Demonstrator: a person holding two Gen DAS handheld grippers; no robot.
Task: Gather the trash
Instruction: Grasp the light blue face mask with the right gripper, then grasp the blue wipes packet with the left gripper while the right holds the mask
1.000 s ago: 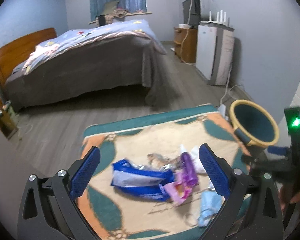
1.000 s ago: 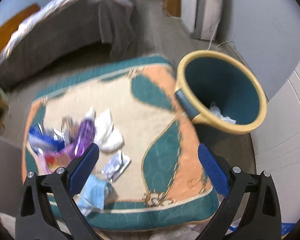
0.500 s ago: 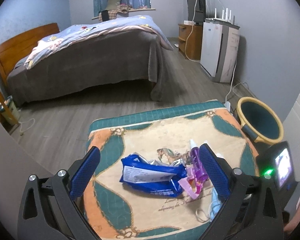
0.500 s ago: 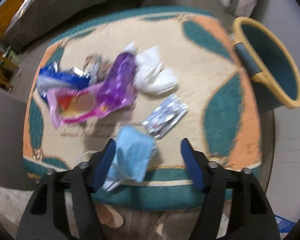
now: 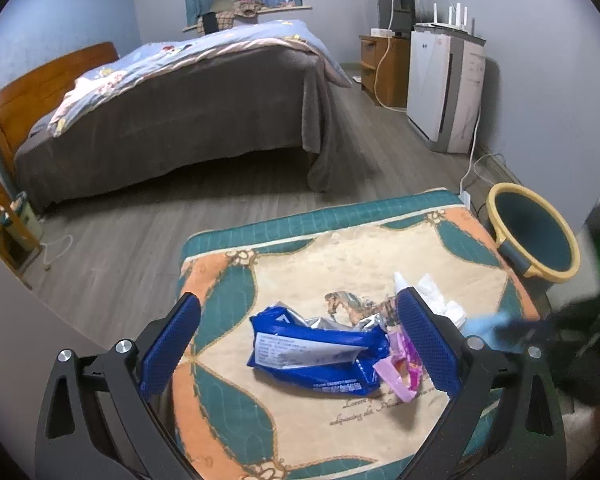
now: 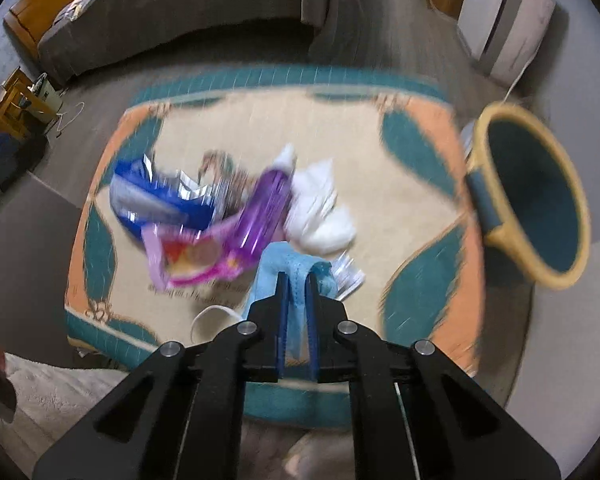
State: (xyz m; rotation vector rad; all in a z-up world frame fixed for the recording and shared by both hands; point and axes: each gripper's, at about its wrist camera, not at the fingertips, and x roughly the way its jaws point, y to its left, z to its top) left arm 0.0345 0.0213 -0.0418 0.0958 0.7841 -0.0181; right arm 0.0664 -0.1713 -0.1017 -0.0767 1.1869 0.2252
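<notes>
The right gripper (image 6: 296, 280) is clenched on a light blue face mask (image 6: 290, 268), pinched between its blue pads above the near edge of a patterned mat (image 6: 420, 152); just beyond its tips lie a purple bottle (image 6: 266, 200), a pink wrapper (image 6: 196, 260), white tissue (image 6: 320, 216) and a silver foil packet (image 6: 350, 274); right of the jaws stands a yellow-rimmed teal bin (image 6: 536, 184). The left gripper (image 5: 300, 348) hangs released, jaws wide; between them lies a blue wrapper (image 5: 316, 352).
</notes>
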